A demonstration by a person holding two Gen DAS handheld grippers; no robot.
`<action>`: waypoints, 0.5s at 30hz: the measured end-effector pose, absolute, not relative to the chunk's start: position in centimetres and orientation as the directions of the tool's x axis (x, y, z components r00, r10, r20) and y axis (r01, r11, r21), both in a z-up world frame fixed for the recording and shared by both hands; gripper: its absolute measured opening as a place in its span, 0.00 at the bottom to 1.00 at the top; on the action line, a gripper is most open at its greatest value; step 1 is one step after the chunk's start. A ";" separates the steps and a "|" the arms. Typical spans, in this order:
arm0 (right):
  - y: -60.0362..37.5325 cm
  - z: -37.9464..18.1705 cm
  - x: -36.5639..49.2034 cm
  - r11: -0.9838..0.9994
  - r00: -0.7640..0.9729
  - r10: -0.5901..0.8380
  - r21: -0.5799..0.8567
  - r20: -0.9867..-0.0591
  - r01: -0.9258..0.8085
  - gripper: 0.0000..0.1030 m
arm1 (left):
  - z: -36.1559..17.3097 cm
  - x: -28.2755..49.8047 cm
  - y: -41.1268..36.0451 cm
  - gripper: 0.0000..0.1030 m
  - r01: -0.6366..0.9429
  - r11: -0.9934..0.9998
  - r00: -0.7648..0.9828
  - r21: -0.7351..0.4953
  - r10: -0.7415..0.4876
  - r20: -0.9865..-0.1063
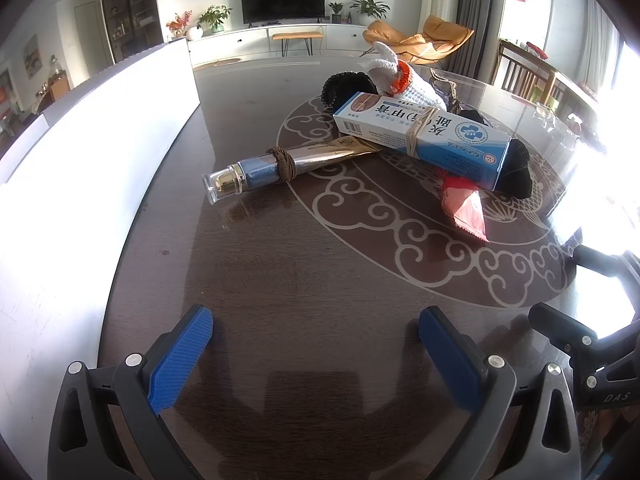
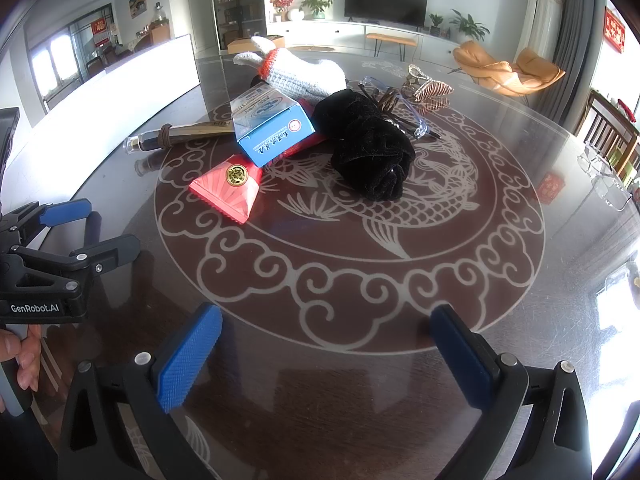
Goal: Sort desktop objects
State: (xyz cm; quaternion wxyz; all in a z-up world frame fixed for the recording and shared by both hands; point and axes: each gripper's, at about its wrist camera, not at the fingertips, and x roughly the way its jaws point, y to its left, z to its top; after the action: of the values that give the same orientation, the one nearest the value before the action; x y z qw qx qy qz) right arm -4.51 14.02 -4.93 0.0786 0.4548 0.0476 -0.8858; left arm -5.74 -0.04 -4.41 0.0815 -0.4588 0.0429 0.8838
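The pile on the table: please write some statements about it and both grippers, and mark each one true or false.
1. The blue and white box lies on top of other things, with a rubber band around it. True.
2. The left gripper is shut on the gold tube. False: its fingers are open, holding nothing, short of the tube.
3. A brown hair tie is wrapped around the gold tube. True.
4. The black cloth lies under the red packet. False: they lie apart, with the box's end between them.
5. The right gripper is open, over the bare table. True.
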 end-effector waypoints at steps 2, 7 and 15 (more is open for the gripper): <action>14.0 -4.9 -4.5 -0.983 -0.574 -0.096 -0.013 -0.813 0.182 1.00 | -4.4 -5.7 0.0 1.00 -0.183 -0.983 -0.566 0.001 0.105 -0.818; 14.0 -4.9 -4.5 -0.983 -0.574 -0.096 -0.013 -0.813 0.183 1.00 | -4.3 -5.9 0.2 1.00 -0.185 -0.983 -0.565 0.000 0.106 -0.818; 14.0 -5.0 -4.5 -0.983 -0.574 -0.096 -0.013 -0.813 0.183 1.00 | -4.3 -5.8 0.1 1.00 -0.184 -0.983 -0.565 0.000 0.106 -0.818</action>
State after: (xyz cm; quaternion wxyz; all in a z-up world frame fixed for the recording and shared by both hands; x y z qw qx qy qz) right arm -4.55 14.01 -4.97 0.0785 0.4547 0.0478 -0.8859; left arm -5.83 0.13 -4.33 0.0821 -0.4590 0.0424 0.8836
